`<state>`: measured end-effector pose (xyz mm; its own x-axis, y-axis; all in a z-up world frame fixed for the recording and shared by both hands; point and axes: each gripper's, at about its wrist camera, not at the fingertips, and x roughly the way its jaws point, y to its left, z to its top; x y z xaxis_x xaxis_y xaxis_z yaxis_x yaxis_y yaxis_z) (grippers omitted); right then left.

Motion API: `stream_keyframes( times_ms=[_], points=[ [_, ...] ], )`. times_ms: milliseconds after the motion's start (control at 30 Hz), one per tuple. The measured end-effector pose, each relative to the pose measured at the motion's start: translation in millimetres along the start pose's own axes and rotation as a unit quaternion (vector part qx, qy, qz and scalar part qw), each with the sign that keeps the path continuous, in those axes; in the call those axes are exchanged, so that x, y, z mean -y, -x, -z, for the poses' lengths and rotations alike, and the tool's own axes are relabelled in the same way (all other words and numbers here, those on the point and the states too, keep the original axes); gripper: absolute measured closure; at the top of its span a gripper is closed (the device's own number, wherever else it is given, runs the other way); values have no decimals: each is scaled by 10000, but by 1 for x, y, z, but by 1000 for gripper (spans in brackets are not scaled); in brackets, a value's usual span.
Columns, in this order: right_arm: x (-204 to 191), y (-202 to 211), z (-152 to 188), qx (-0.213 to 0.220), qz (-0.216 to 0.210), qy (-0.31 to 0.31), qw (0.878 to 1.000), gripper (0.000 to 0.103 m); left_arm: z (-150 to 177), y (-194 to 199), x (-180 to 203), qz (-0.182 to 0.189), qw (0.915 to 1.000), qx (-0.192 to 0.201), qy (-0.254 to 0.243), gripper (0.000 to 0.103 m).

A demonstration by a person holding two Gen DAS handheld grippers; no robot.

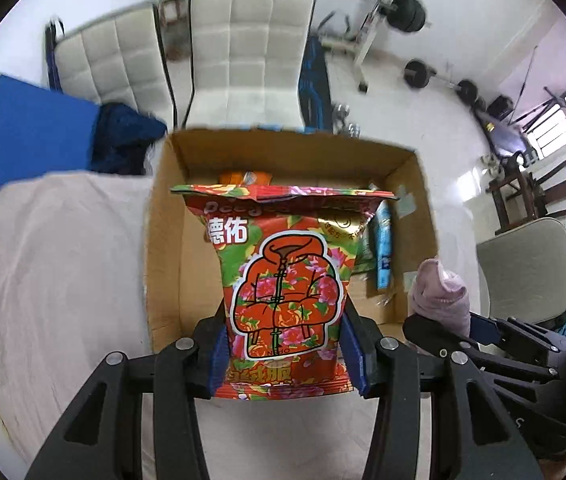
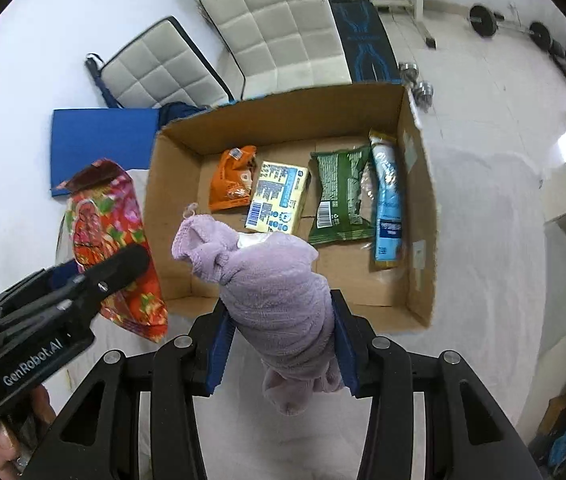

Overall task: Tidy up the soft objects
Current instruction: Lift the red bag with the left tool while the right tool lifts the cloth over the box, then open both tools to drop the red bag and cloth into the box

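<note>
My left gripper point(image 1: 285, 354) is shut on a red floral snack bag point(image 1: 283, 280), held upright over the near-left part of an open cardboard box point(image 1: 163, 240). My right gripper point(image 2: 281, 342) is shut on a rolled lilac towel point(image 2: 279, 292), held above the box's near wall point(image 2: 399, 312). In the right wrist view the left gripper point(image 2: 123, 264) and floral bag point(image 2: 111, 232) show at the left. In the left wrist view the towel point(image 1: 441, 296) shows at the right. The box holds an orange packet point(image 2: 233, 180), a yellow pack point(image 2: 279, 196), a green bag point(image 2: 337, 196) and a blue tube pack point(image 2: 387, 204).
The box stands on a table with a pale cloth point(image 1: 51, 272). Beyond it are two white padded chairs point(image 1: 247, 52), a blue mat point(image 1: 31, 136) with dark fabric point(image 1: 123, 140), and gym weights point(image 1: 411, 12) on the white floor. A beige chair point(image 1: 531, 272) is at the right.
</note>
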<state>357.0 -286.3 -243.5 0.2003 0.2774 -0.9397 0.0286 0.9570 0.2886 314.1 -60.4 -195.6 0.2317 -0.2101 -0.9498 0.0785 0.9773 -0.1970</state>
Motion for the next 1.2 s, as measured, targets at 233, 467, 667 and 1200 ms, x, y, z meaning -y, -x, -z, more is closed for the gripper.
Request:
stream_keyframes(
  times_ms=[233,467,667,1200],
  points=[
    [6,-56,-28,-341,62,-348,9988,55,-15,-65,-19,-3,9965,-797,238,59],
    [17,-105,-35,-669,420,-467,9958,54,-11,-117,-30,8,9902,-1343,390,58],
    [21,-131,-33,-1024,560,-295,9927,43,-6,-129,-30,-101,9871,-1534,456,58],
    [19,-117,-26,-827,1132,133,9900,12,-20,-85,-22,-446,9957,-766,251,19]
  ],
)
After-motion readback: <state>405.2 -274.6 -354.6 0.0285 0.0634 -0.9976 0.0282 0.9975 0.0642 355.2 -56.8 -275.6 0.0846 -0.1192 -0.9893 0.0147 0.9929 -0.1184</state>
